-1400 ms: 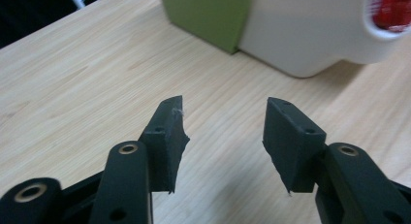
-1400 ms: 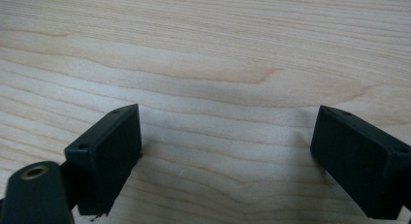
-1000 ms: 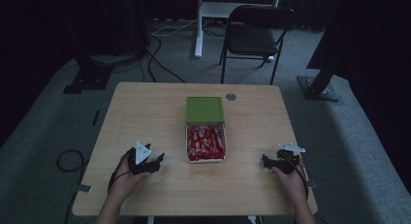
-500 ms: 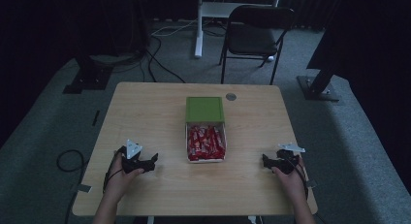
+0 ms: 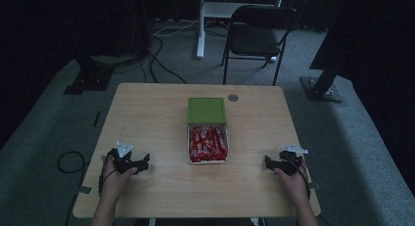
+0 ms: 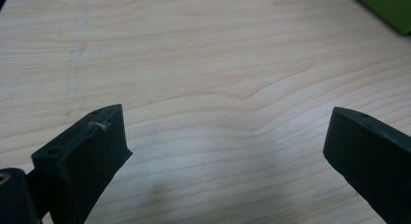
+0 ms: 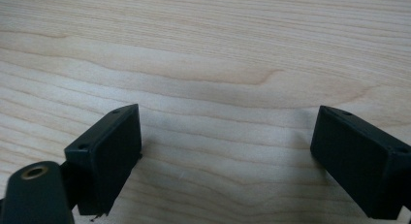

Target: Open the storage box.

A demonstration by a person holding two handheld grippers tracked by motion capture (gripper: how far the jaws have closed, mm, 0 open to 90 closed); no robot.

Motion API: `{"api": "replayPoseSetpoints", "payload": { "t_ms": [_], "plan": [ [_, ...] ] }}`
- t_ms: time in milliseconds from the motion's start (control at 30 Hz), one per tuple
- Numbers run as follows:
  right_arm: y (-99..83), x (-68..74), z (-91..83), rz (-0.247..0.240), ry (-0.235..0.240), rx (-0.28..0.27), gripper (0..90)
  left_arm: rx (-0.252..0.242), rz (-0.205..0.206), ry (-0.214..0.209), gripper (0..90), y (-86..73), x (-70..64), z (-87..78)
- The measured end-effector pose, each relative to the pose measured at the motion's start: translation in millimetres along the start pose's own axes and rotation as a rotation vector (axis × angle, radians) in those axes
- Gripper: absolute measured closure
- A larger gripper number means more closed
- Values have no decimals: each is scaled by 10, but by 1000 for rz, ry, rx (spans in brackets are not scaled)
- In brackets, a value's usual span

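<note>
— Wood, pale and grained: one surface (image 5: 161,113) in the high view. What sits on it?

— One open box (image 5: 208,144) near the middle, packed with red wrapped bars; too many and too small to count. Its one green lid (image 5: 207,110) lies flat just behind it, touching the far edge. One small grey disc (image 5: 233,97) is set in the surface near the far edge.

— And the grippers?

— Two. The left gripper (image 5: 143,164) rests near the front left, the right gripper (image 5: 268,162) near the front right, each held by one hand, each well apart from the box, which lies between them. One dark folding chair (image 5: 259,35) stands on the floor beyond.

— Left gripper view?

— Two black jaws spread wide around the left gripper (image 6: 223,146), with bare wood between them. One green corner of the lid (image 6: 387,8) shows at the upper right.

— Right gripper view?

— Again two black jaws, spread wide at the right gripper (image 7: 228,146), pinching nothing, low over the bare wood.
</note>
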State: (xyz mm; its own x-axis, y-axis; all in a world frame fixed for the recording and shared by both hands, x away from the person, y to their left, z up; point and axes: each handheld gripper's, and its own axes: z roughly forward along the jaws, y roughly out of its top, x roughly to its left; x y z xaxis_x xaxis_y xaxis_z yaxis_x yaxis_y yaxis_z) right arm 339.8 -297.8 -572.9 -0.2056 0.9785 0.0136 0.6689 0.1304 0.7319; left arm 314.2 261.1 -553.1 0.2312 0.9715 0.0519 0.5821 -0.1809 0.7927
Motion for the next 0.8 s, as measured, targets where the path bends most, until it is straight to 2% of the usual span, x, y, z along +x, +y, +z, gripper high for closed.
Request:
{"api": "replayPoseSetpoints", "payload": {
  "t_ms": [67,167,233,267,467,500,600,700,800],
  "plan": [
    [1,2,1,1,0,0,104,4,-20,10,28,-8,19,2],
    [7,7,8,2,-1,-1,103,20,-22,24,27,-25,43,8],
    [9,8,9,2,0,-1,103,25,-19,24,28,-30,48,12],
    [10,9,11,0,0,-1,103,50,-17,21,28,-50,59,20],
    [17,15,17,-1,0,0,104,80,-26,24,28,-87,84,46],
    [17,18,16,-7,8,1,104,82,-25,23,28,-92,84,51],
    [11,44,13,-70,65,-1,104,93,-16,18,28,-95,79,58],
    [12,54,13,-84,80,0,103,107,-12,19,28,-96,81,62],
    [18,64,19,-73,72,1,103,137,-21,26,28,-105,86,72]
  ]
}}
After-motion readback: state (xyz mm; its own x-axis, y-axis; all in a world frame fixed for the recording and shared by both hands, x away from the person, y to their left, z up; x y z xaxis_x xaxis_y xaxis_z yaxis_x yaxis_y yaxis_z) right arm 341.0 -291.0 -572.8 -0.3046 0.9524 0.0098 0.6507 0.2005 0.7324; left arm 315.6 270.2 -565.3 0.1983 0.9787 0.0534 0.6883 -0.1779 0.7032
